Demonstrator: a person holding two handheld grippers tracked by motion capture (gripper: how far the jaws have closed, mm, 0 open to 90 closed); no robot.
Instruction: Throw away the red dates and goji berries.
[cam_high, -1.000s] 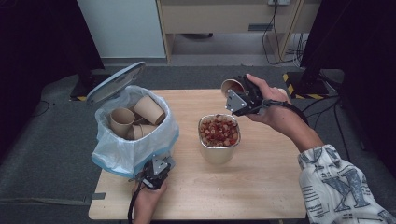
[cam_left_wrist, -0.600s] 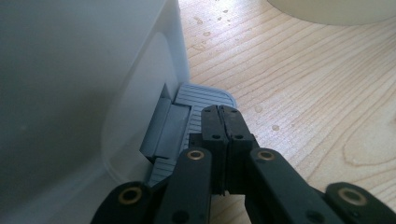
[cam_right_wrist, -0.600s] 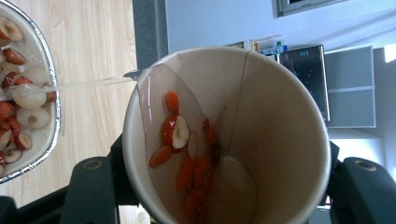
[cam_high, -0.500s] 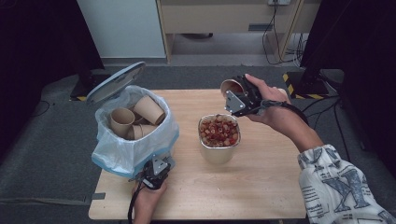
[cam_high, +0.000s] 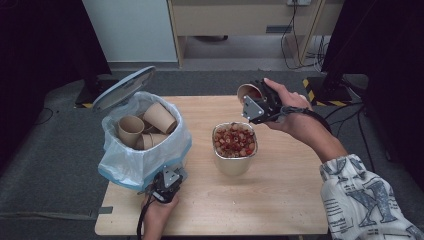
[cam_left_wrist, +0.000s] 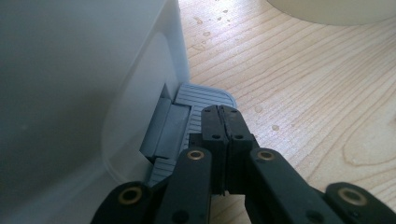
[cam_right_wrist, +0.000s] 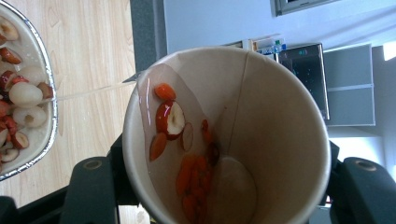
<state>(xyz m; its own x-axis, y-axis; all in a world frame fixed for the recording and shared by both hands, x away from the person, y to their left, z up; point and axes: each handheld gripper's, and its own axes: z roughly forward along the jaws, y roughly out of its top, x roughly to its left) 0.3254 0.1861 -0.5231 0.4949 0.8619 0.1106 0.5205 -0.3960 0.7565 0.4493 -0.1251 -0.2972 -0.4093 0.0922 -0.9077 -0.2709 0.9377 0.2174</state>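
R gripper clamps tilted paper cup: tip further over foil tray. L gripper, closed, pins bin pedal.

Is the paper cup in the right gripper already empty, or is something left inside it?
Not empty. The paper cup, tipped toward the foil bowl, holds red fruit pieces and a little liquid on its inner wall.

Brown paper cup, red-orange fruit
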